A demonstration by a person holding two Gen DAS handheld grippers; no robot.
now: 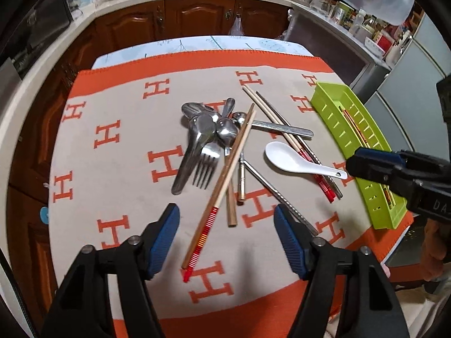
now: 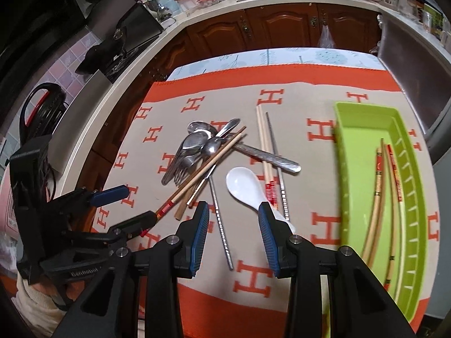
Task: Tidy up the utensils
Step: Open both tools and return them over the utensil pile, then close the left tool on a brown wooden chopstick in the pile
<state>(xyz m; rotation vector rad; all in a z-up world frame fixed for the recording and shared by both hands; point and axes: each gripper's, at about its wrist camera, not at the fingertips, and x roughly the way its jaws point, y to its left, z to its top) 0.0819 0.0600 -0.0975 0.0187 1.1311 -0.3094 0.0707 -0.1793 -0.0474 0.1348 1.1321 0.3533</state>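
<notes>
Left gripper (image 1: 227,239) held open above the near half of the orange-and-beige cloth (image 1: 112,107), blue pads (image 1: 165,236) wide apart and empty, straddling the striped red end of a wooden chopstick (image 1: 222,194) without touching it. Right gripper (image 2: 234,239) likewise open and empty, poised over the handle of a white ceramic spoon (image 2: 243,187), a twisted metal chopstick (image 2: 221,225) lying just left of centre between the pads.

Heaped beyond both grippers near mid-cloth: steel spoons (image 1: 203,126), a fork (image 1: 207,163) with tines toward the camera, crossed wooden chopsticks and a flat steel handle (image 1: 284,129) pointing right. Just beside that heap, to its right, another chopstick pair (image 1: 284,138) with red-banded ends, running under the white spoon's handle.

Parked along the cloth's right edge, a long lime-green tray (image 2: 366,124), its near end reaching the orange border. Already inside it, several chopsticks (image 2: 377,194) laid lengthwise, well apart from the pile.

Bare cloth to the left of the heap and along the near border. Beyond the far edge, a strip of pale patterned table cover (image 2: 282,56), then dark wooden cabinets (image 1: 197,17) under a cluttered counter. Seen from the right wrist, the left gripper at the cloth's left edge, one fingertip just beside the red chopstick end.
</notes>
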